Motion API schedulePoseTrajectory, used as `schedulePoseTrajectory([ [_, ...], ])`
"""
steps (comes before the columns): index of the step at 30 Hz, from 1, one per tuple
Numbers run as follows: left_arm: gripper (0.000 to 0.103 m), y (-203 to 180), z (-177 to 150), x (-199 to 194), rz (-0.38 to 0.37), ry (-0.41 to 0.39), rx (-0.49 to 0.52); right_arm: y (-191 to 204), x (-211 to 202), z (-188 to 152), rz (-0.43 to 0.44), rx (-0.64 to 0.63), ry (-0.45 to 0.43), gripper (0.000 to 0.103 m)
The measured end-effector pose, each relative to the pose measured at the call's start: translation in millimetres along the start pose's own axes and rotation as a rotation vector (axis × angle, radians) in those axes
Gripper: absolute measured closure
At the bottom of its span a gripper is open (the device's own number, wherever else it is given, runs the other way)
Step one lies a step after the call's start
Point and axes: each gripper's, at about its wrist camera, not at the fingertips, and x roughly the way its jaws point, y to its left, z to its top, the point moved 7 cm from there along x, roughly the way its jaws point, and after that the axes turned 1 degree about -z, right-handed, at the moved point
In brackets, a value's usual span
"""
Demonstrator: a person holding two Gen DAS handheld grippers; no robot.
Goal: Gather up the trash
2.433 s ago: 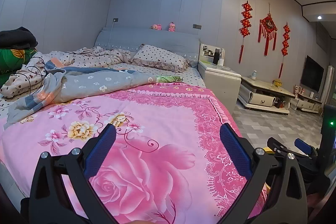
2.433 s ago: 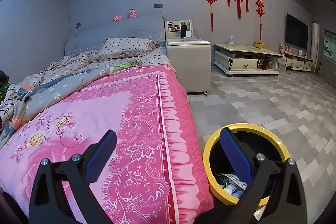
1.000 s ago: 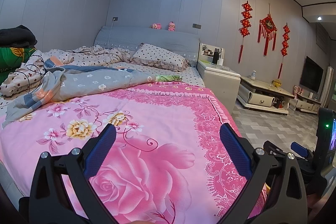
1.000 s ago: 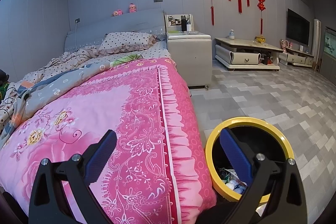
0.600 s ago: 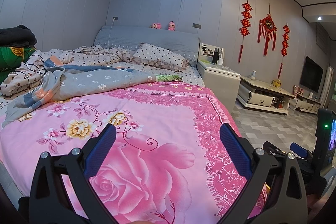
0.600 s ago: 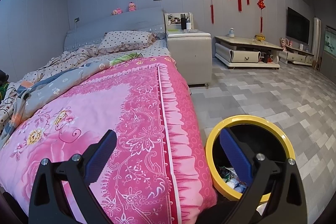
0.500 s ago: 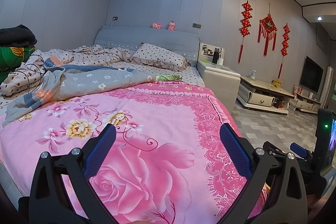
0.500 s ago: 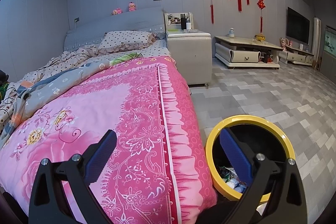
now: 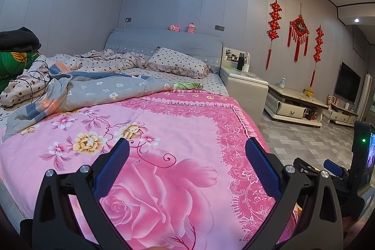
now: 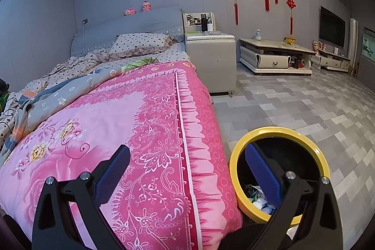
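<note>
A yellow-rimmed black trash bin point(image 10: 281, 131) stands on the floor against the bed's right side, with crumpled wrappers and paper point(image 10: 256, 197) in its bottom. My right gripper point(image 10: 187, 161) is open and empty, held over the bed's right edge with its right finger over the bin's mouth. My left gripper point(image 9: 187, 161) is open and empty above the pink rose bedspread point(image 9: 164, 132). The right gripper's body point(image 9: 335, 172) shows at the right edge of the left wrist view. No loose trash shows on the bedspread.
A grey quilt point(image 9: 93, 90) and dotted bedding lie rumpled at the bed's far left. A white nightstand point(image 10: 211, 55) stands by the headboard, a low TV cabinet point(image 10: 276, 57) beyond it. Grey tiled floor point(image 10: 304, 104) lies right of the bed.
Both grippers stay open. The right wrist view has shifted slightly, the bin sitting a little lower and nearer in frame. The left view is almost unchanged.
</note>
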Motion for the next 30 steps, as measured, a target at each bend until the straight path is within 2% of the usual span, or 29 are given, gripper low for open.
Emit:
schedulePoseTrajectory([
  [30,0.008,1.7,-5.7,7.9,0.003,0.019,-0.011,0.6,1.4,-8.5,0.002,0.005,0.016,0.008],
])
